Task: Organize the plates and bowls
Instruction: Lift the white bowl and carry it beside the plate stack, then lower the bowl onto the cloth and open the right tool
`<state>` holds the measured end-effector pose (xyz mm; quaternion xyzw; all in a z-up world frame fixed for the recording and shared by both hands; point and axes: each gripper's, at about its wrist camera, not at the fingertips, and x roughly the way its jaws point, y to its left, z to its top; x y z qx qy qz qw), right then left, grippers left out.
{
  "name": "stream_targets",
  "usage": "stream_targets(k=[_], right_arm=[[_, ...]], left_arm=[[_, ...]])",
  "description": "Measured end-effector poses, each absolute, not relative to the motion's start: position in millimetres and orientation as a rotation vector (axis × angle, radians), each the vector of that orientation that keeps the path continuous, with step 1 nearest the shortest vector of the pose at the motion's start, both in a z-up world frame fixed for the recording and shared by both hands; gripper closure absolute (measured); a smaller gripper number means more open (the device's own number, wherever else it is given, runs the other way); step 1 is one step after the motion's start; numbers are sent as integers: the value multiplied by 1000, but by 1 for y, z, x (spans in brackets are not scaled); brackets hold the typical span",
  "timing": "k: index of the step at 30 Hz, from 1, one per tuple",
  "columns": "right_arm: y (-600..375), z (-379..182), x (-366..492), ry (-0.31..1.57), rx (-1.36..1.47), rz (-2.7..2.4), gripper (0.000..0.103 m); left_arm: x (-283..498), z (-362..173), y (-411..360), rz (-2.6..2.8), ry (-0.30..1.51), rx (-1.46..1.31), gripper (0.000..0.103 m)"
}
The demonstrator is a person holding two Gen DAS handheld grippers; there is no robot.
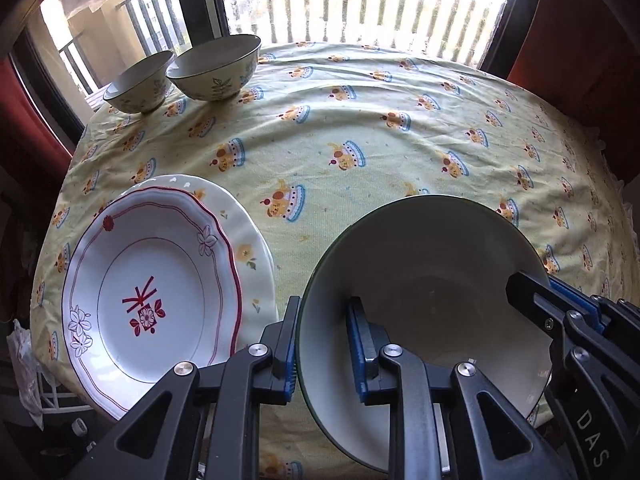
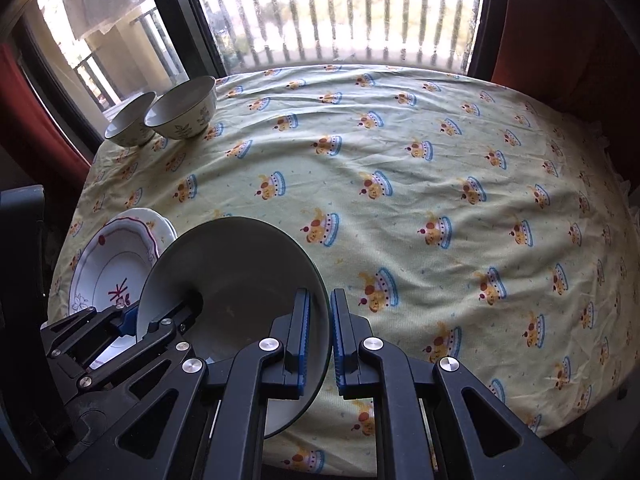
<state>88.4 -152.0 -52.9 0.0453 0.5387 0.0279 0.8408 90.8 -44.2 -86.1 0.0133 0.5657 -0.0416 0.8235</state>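
Note:
A large white bowl with a dark green rim point(image 1: 432, 272) point(image 2: 240, 268) is held between both grippers over the near part of the table, just right of the plate stack. My left gripper point(image 1: 326, 354) is shut on its left rim, one pad outside and one inside. My right gripper point(image 2: 320, 340) is shut on the opposite rim and shows in the left wrist view too point(image 1: 560, 312). A red-patterned scalloped plate point(image 1: 152, 280) point(image 2: 116, 256) lies on a pale yellow flowered plate point(image 1: 250, 240). Two small leaf-patterned bowls point(image 1: 138, 80) point(image 1: 216, 66) point(image 2: 130, 120) point(image 2: 182, 110) stand at the far left corner.
The table wears a yellow cloth point(image 1: 400, 140) point(image 2: 420, 168) printed with cartoon cakes. A window with railings runs behind it, with red curtains point(image 1: 568, 20) at the sides. A dark object point(image 2: 22, 264) stands off the table's left edge.

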Motion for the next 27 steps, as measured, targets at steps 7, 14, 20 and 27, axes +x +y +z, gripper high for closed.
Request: stream_targets(k=[7,14,20,27], right_arm=[[-161,-72,84,1176,78,88,90],[-160,-76,88,1176,60,115,90],[-164,-78,91,1185,81,117,78],[-165,-62,93,1120,69,80,42]], left_arm=[[84,-103,-50,-44,1223,10,82],[82,-103,-50,-19,1206,4,80],[83,-96,-46,-11,1193,-15,60],[82,-83,-28,-18,1189,-74,37]])
